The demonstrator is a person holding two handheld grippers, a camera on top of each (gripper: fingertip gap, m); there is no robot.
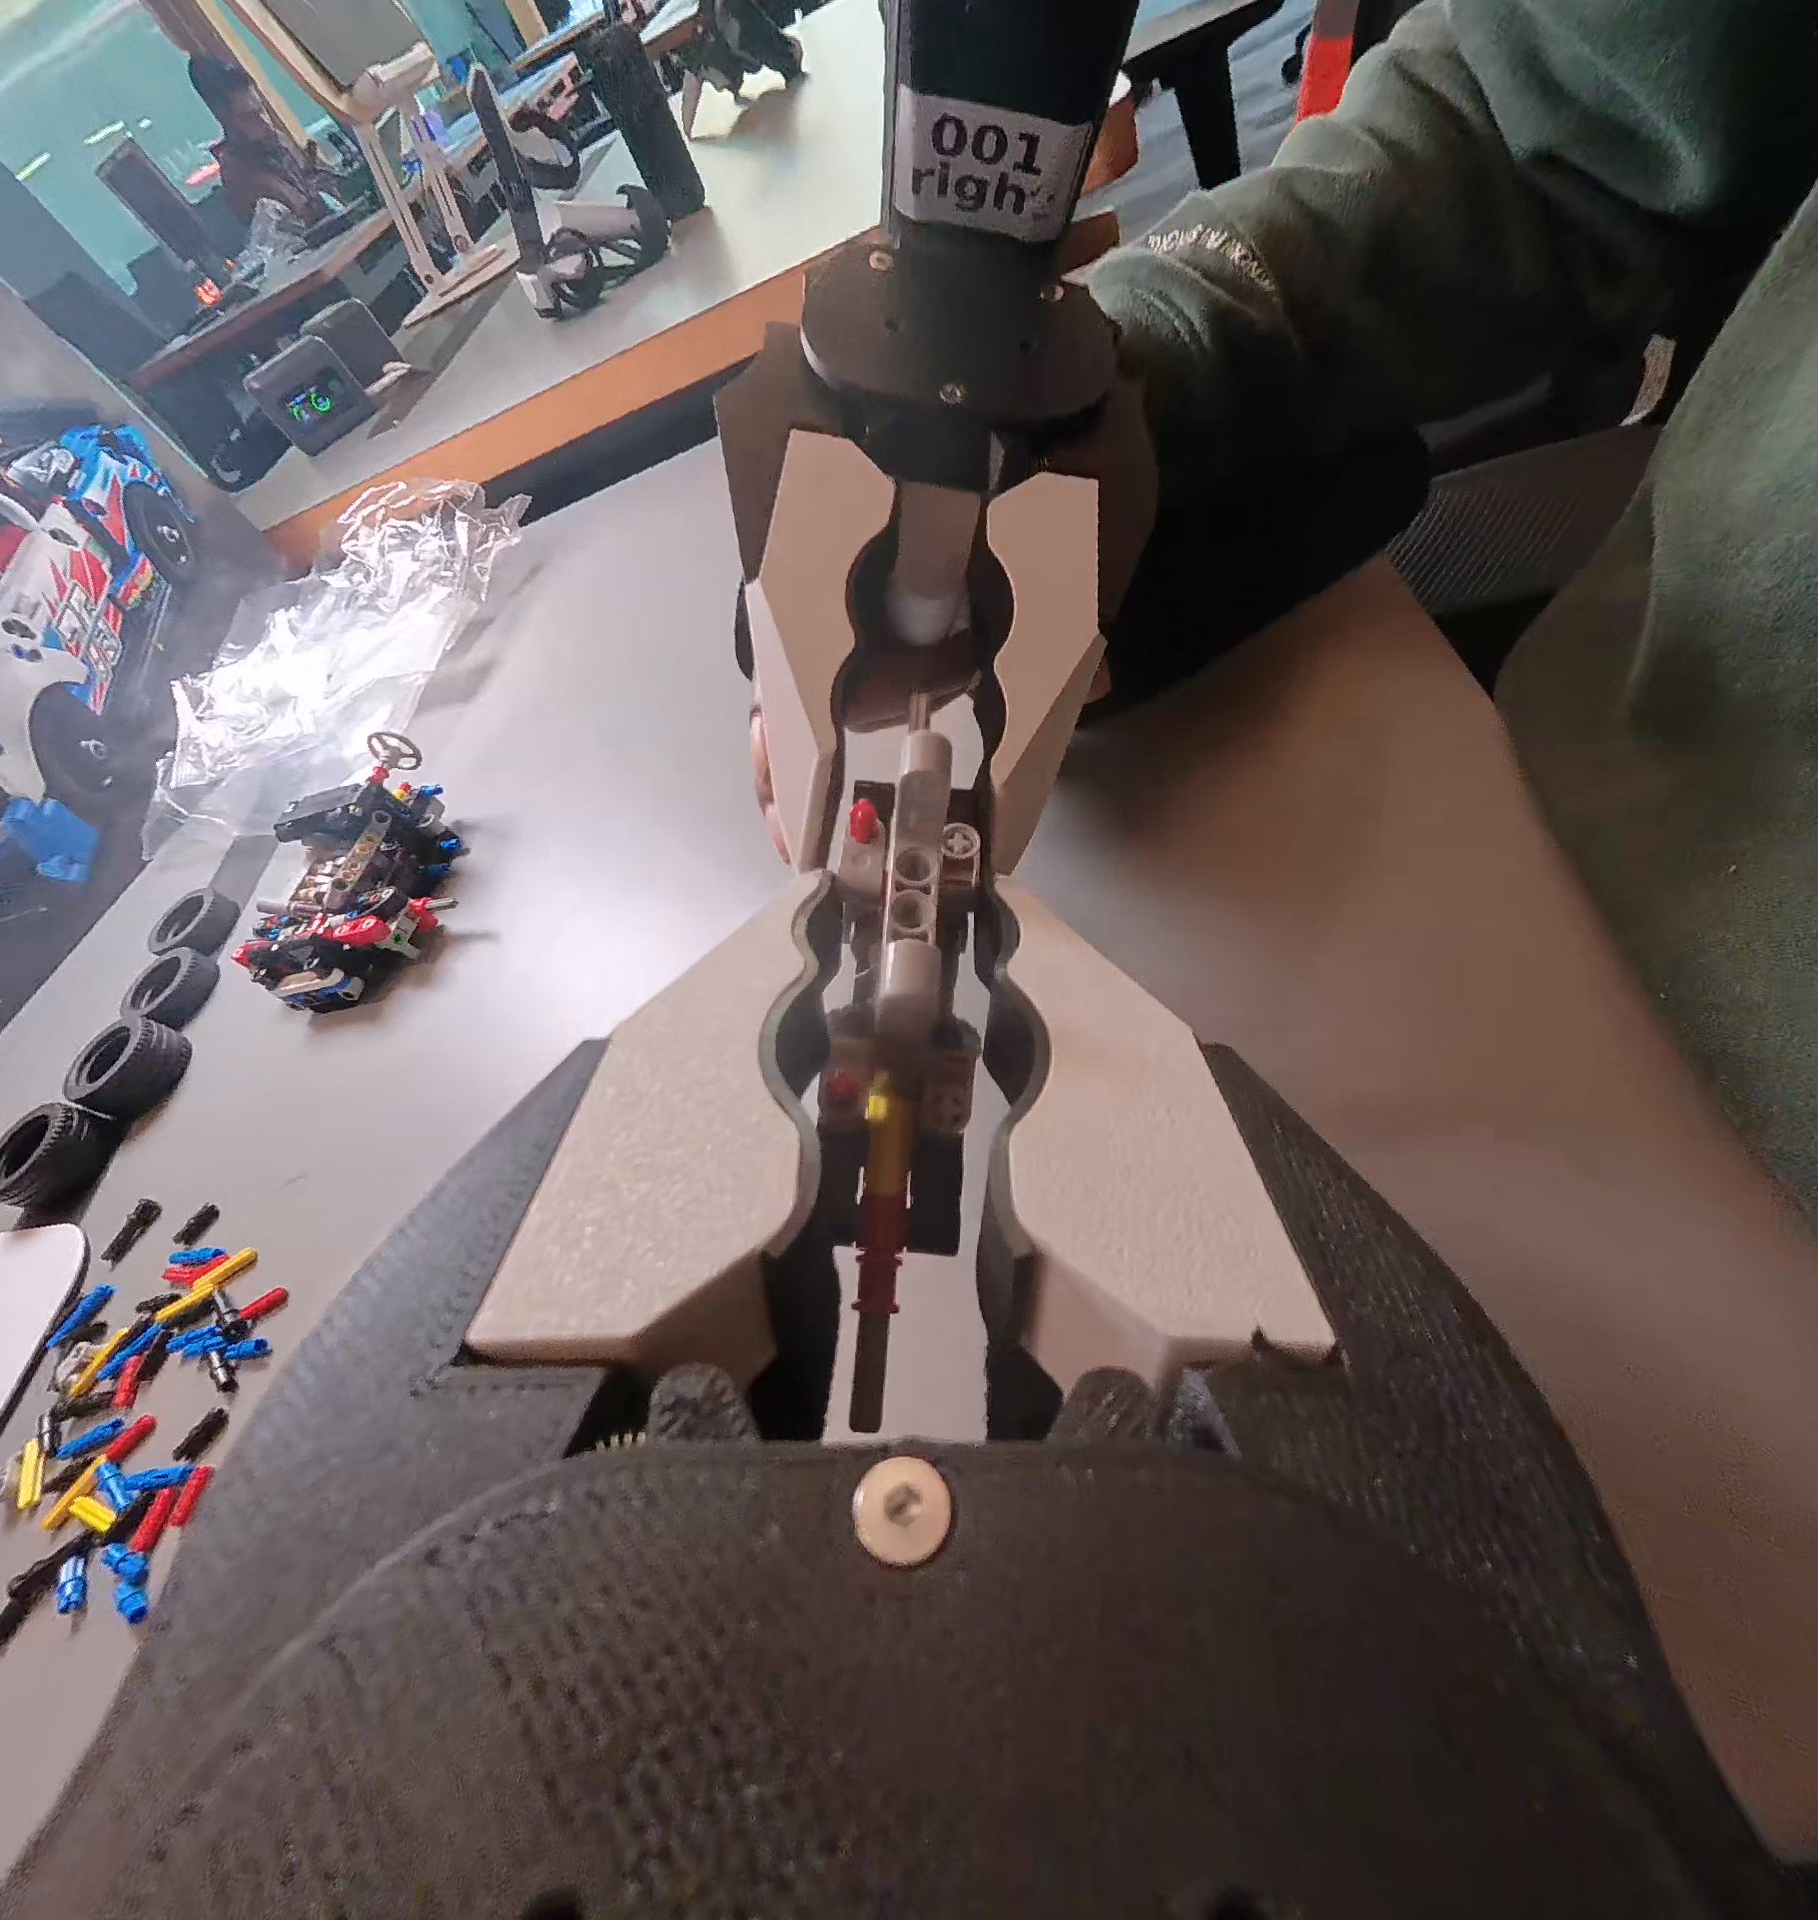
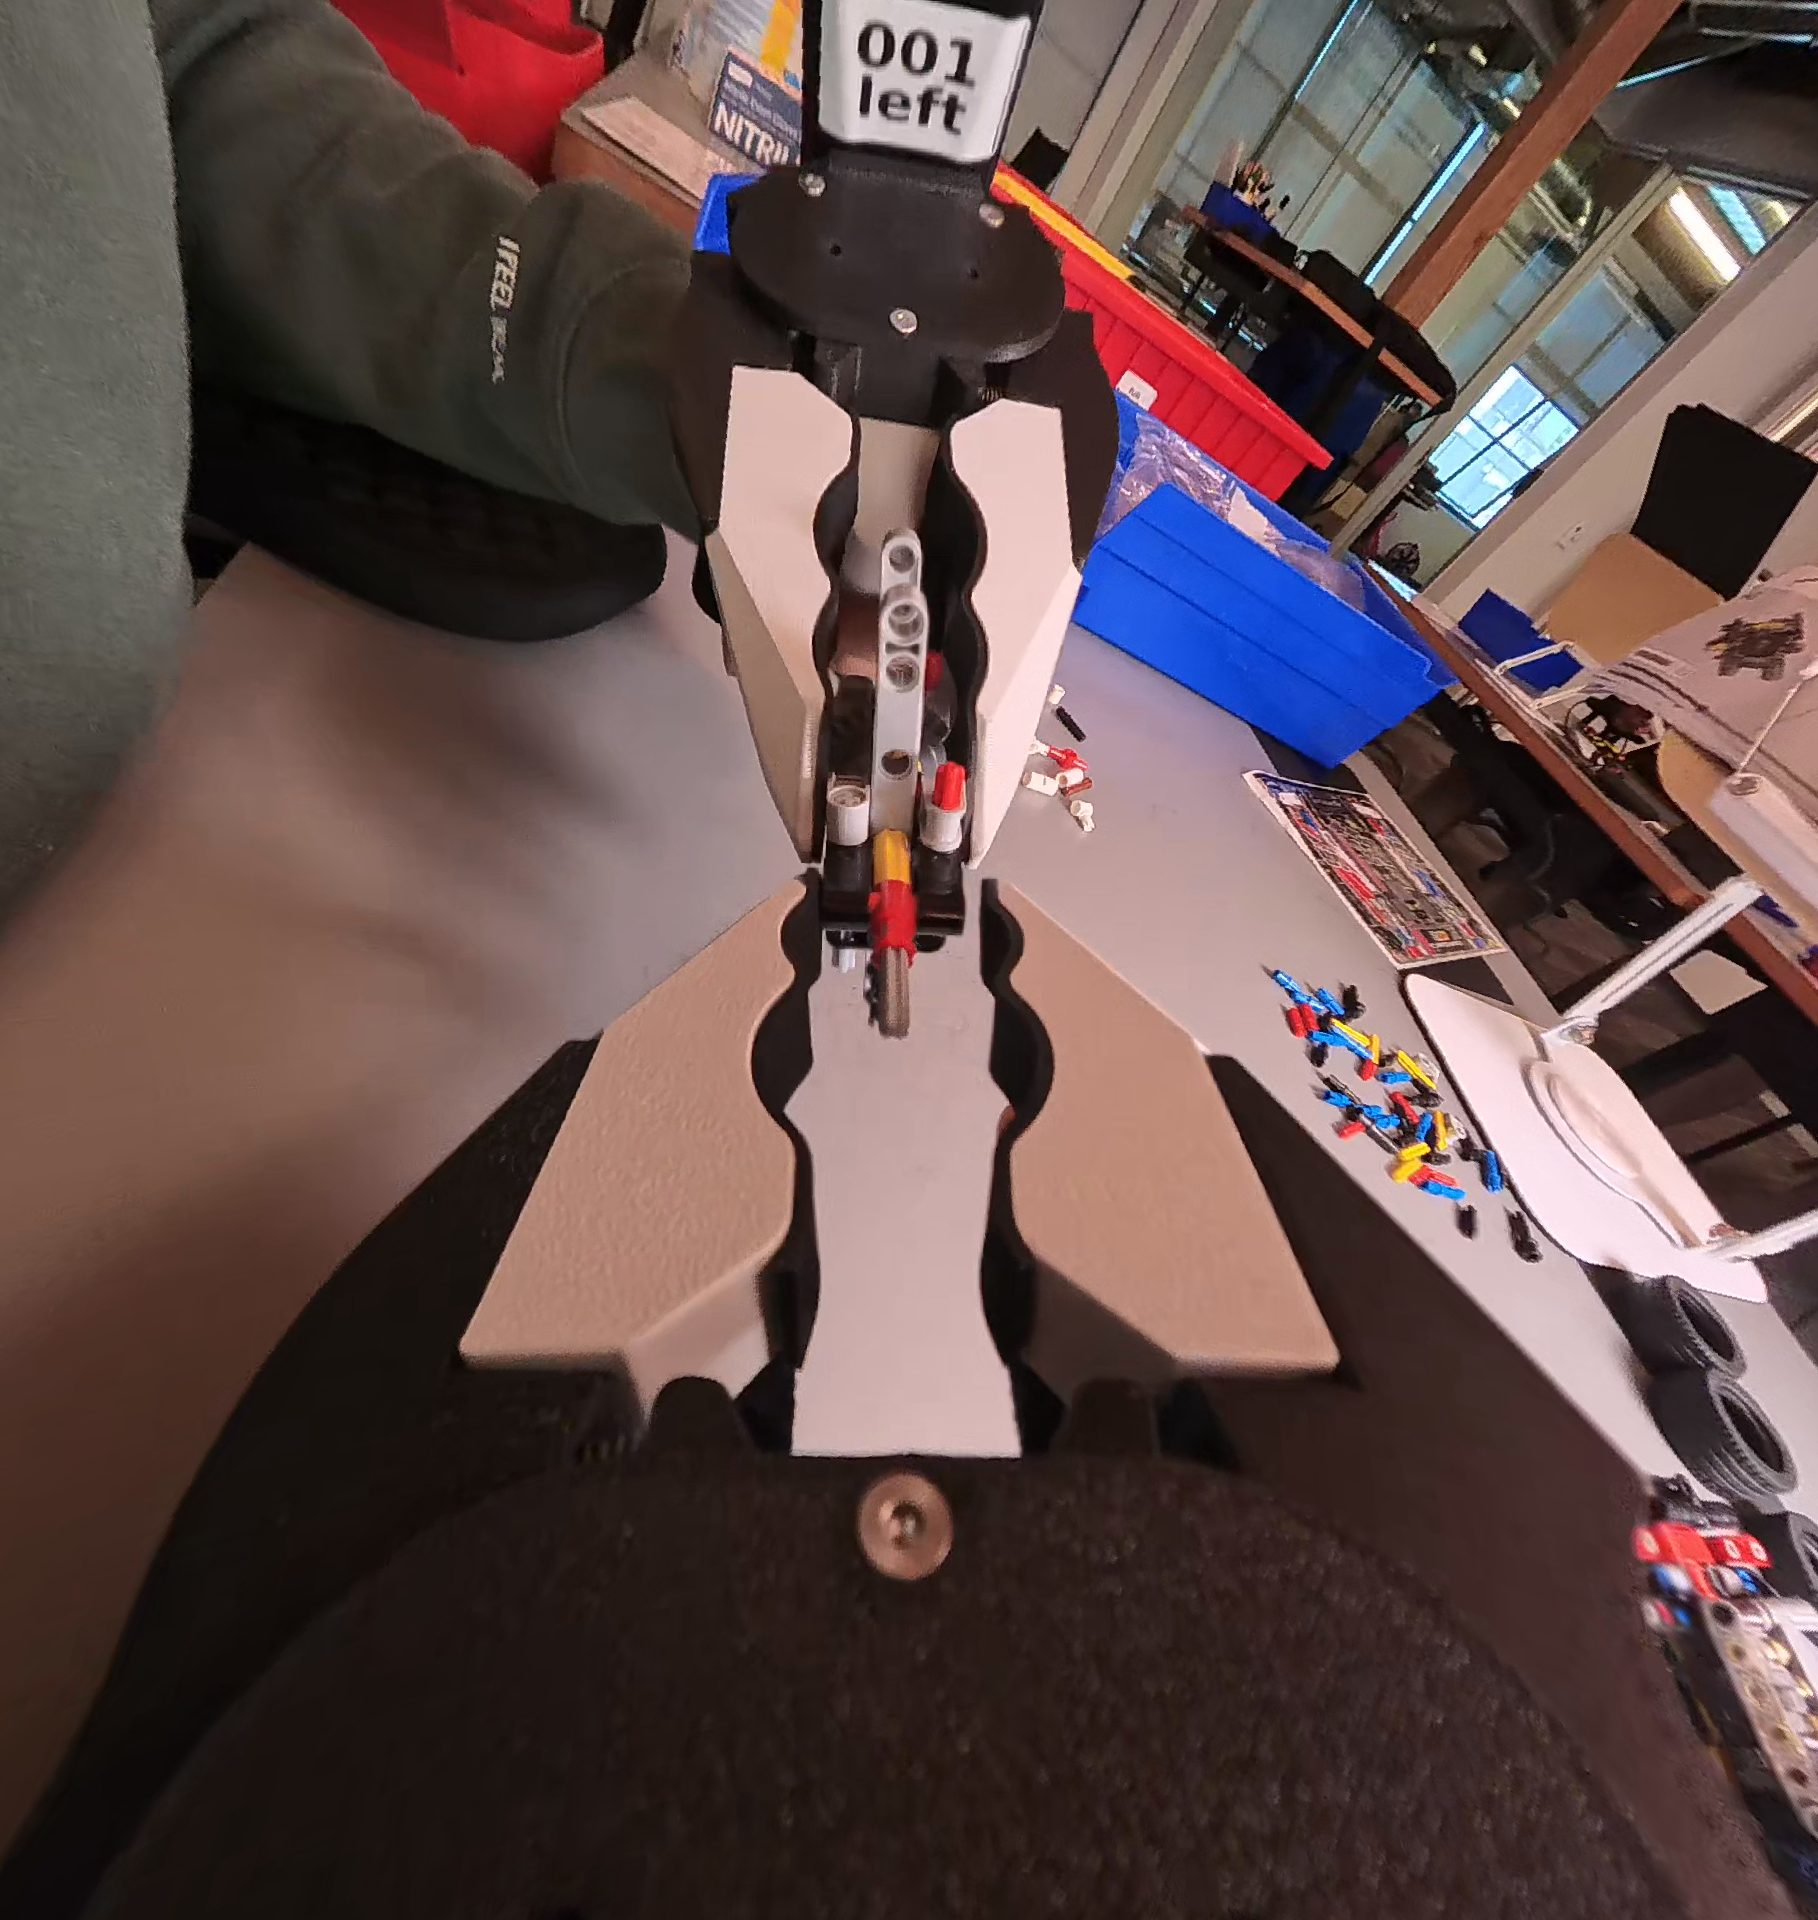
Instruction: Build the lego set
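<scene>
Shared workshop, grey table w/ more desks behind.

Left wrist view, left to right: set box at the far-left edge. Four loose tyres run down lower left. A pile of small pins in blue, red, yellow and black lies below them. Crumpled clear bag sits upper left, w/ the part-built car chassis just below it. Frame centre: left gripper is pressed together on a small sub-assembly, a grey beam w/ a yellow-red axle, held off the table. Right gripper comes in from the top centre; its tips meet the far end of the same piece, and it looks pinched on it too. A green sleeve fills the upper right.

Progress, as a judgement: roughly mid-build. Chassis core is together, wheels aren't on, lots of pins are unused, and the held sub-assembly isn't joined to the chassis yet.

Right wrist view adds what the other can't. It shows the right gripper from behind, fingers spread near the base and closing only at the tips, around the black end block. It also shows blue bins upper right, an instruction sheet mid right and a few white-red bits beside it. The box and bag don't show here.
</scene>
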